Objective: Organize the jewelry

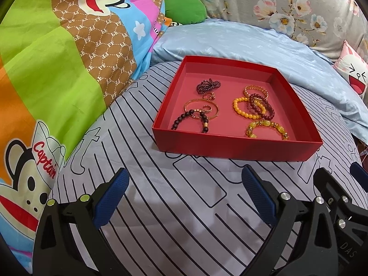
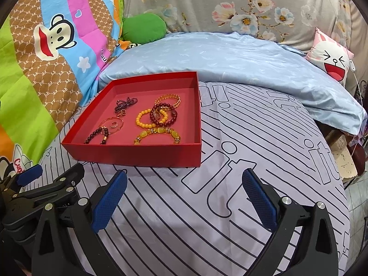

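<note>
- Left gripper (image 1: 185, 192) low over the striped bedsheet (image 1: 174, 207), jaws spread wide, nothing between them; blue pads (image 1: 112, 194) angled outward.
- Right gripper (image 2: 184, 193) alongside, same low pose, jaws likewise released and empty; its edge visible at lower right of the left wrist view.
- Both pointed at the red box (image 1: 234, 148), lidless, resting flat on the sheet just ahead of the fingertips, apart from them.
- Inside the box: dark beaded necklace (image 1: 208, 85) bunched at the back, gold bangle (image 1: 201, 108) with a small ring within, black bead bracelet (image 1: 191, 120) at front left.
- On the box's right side: yellow bead bracelet (image 1: 248, 109), dark red bead bracelet (image 1: 262, 105) overlapping it, gold chain bracelet (image 1: 255, 90) behind, yellow stone bracelet (image 1: 266, 128) in front.
- Beyond: pale blue pillow (image 2: 230, 55), floral fabric (image 2: 230, 4), cartoon monkey quilt (image 1: 57, 69) at left, green plush (image 2: 143, 27), pink cartoon cushion (image 2: 331, 57) at right.
</note>
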Motion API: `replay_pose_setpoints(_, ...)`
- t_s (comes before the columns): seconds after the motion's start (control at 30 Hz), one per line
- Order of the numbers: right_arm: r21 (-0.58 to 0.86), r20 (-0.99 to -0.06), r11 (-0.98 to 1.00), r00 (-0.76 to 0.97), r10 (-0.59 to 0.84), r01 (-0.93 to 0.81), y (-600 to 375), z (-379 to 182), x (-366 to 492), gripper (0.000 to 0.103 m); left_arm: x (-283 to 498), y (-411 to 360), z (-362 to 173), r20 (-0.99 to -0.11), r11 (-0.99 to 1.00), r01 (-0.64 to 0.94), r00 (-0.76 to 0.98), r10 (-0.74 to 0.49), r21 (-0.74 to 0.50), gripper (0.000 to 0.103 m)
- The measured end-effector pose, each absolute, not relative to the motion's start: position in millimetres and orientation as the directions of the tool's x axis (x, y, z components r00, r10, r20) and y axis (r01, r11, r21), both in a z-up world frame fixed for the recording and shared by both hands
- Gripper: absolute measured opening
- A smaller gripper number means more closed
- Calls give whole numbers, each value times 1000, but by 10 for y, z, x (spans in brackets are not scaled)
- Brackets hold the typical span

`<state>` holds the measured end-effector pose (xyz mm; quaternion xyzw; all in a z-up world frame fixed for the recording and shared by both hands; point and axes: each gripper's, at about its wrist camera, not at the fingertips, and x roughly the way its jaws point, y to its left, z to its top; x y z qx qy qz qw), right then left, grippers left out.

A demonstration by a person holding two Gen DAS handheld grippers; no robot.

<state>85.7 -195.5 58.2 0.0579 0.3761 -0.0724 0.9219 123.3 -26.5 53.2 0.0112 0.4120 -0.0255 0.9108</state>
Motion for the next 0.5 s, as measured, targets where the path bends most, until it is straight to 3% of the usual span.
replay_pose_setpoints(0.5,54,-702,982,706,-91,180,-1967,579,851,97,1235,-273,505,-757,998,65,653,-35,10,94)
